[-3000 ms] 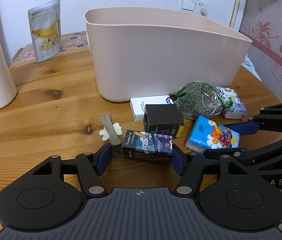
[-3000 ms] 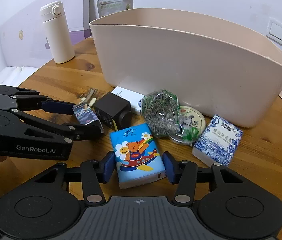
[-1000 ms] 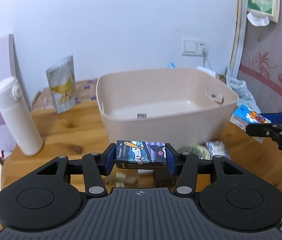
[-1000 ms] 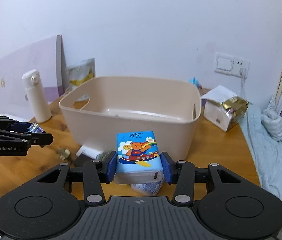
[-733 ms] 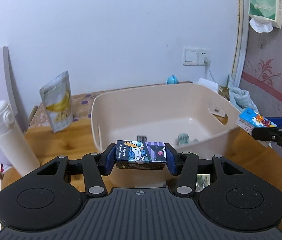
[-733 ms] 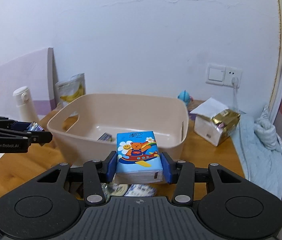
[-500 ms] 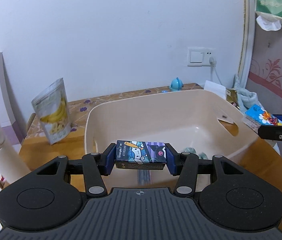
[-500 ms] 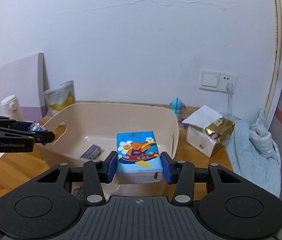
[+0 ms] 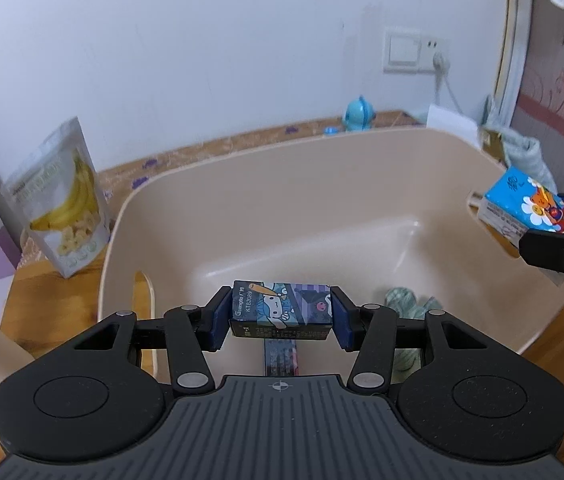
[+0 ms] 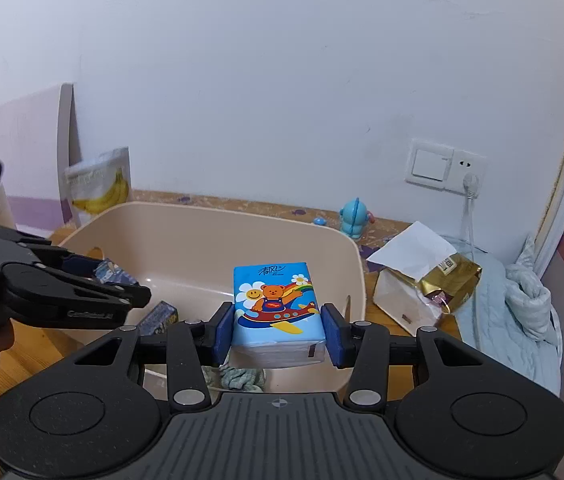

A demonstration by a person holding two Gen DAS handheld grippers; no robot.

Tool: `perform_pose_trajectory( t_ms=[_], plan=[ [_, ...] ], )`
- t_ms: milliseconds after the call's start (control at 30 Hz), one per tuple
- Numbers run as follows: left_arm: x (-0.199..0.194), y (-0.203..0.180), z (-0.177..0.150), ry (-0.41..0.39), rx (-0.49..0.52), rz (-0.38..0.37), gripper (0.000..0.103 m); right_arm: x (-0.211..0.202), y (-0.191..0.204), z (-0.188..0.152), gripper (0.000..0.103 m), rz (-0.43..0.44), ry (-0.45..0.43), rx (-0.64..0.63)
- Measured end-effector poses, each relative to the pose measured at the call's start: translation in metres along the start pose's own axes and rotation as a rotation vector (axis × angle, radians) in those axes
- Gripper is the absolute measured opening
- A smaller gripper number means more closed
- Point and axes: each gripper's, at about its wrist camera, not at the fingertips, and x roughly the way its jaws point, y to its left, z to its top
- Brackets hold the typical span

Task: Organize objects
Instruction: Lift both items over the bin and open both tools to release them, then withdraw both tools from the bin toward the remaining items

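My left gripper [image 9: 280, 322] is shut on a small dark cartoon box [image 9: 280, 309] and holds it above the inside of the beige tub [image 9: 321, 184]. My right gripper [image 10: 278, 334] is shut on a blue tissue pack with a bear print [image 10: 278, 312], held over the tub's right side [image 10: 218, 220]. In the left wrist view the tissue pack [image 9: 529, 204] shows at the right, over the tub's right rim. In the right wrist view the left gripper [image 10: 122, 284] shows at the left, over the tub. Inside the tub lie a flat dark pack [image 9: 280, 356] and a grey-green cloth [image 9: 401, 300].
A banana chip pouch [image 9: 62, 196] stands left of the tub on the wooden table [image 9: 54, 300]. A blue toy figure [image 10: 355, 218], a white and gold bag [image 10: 425, 276] and a wall socket with a cable [image 10: 467, 176] are behind and right. Bedding [image 10: 521, 312] lies at the far right.
Both grippers have risen from the table with their items and moved forward over the tub. The tub's inside now fills the left wrist view.
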Motion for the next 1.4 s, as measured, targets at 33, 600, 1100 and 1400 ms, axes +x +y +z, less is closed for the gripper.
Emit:
perform_pose_trajectory(
  t_ms=[33,600,1100,1400],
  plan=[
    [0.003,0.000,0.000,0.013,0.002,0.000,0.052,0.003,0.001,0.000,0.044,0.000,0.007,-0.004],
    [0.011,-0.001,-0.008,0.077,0.023,0.001,0.054,0.041,0.013,-0.006,0.044,-0.009,0.126,-0.037],
    [-0.052,0.012,-0.015,-0.061,-0.013,0.004,0.081,0.003,0.014,-0.005,0.074,-0.011,0.050,-0.024],
    [-0.095,0.021,-0.032,-0.128,-0.027,0.021,0.087,-0.032,0.023,-0.008,0.089,-0.022,-0.007,-0.044]
  ],
)
